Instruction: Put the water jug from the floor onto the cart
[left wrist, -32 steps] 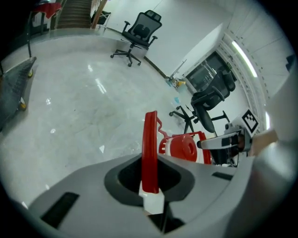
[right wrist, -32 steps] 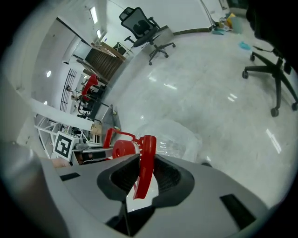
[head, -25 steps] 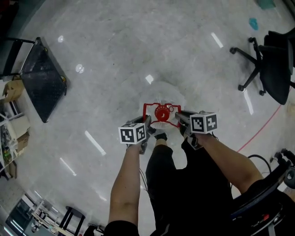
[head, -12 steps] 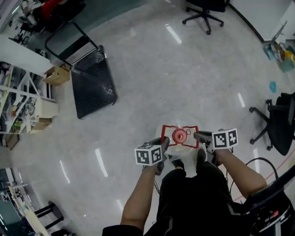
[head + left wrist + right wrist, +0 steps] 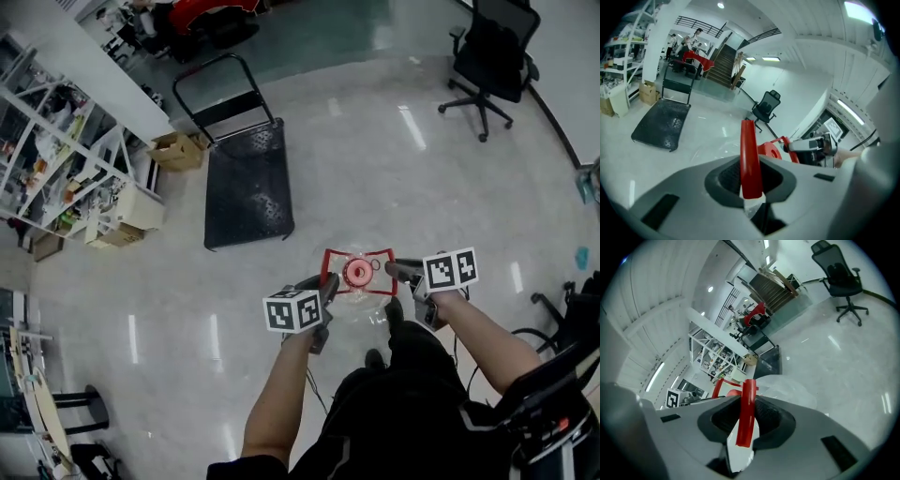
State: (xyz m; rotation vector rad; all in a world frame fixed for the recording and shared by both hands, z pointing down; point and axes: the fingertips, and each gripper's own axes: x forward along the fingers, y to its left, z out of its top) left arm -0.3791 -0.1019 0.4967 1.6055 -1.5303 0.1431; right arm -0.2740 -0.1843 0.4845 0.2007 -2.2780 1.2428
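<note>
A clear water jug point(image 5: 361, 298) with a red cap point(image 5: 357, 272) and a red square handle frame point(image 5: 357, 253) hangs in the air in front of the person. My left gripper point(image 5: 321, 289) is shut on the frame's left bar point(image 5: 749, 157). My right gripper point(image 5: 397, 272) is shut on the right bar point(image 5: 747, 411). The black flat cart point(image 5: 247, 180) with its upright push handle point(image 5: 214, 86) stands on the floor ahead and to the left, also seen in the left gripper view as the cart point(image 5: 661, 123).
White shelving with boxes point(image 5: 70, 164) lines the left side. A cardboard box point(image 5: 178, 150) sits beside the cart. A black office chair point(image 5: 492, 56) stands at the far right, another chair point(image 5: 577, 300) at the right edge. People and red seating show in the far background point(image 5: 691, 44).
Both grippers have lifted the jug off the floor, and the view has swung toward the cart, which now lies closer and more central.
</note>
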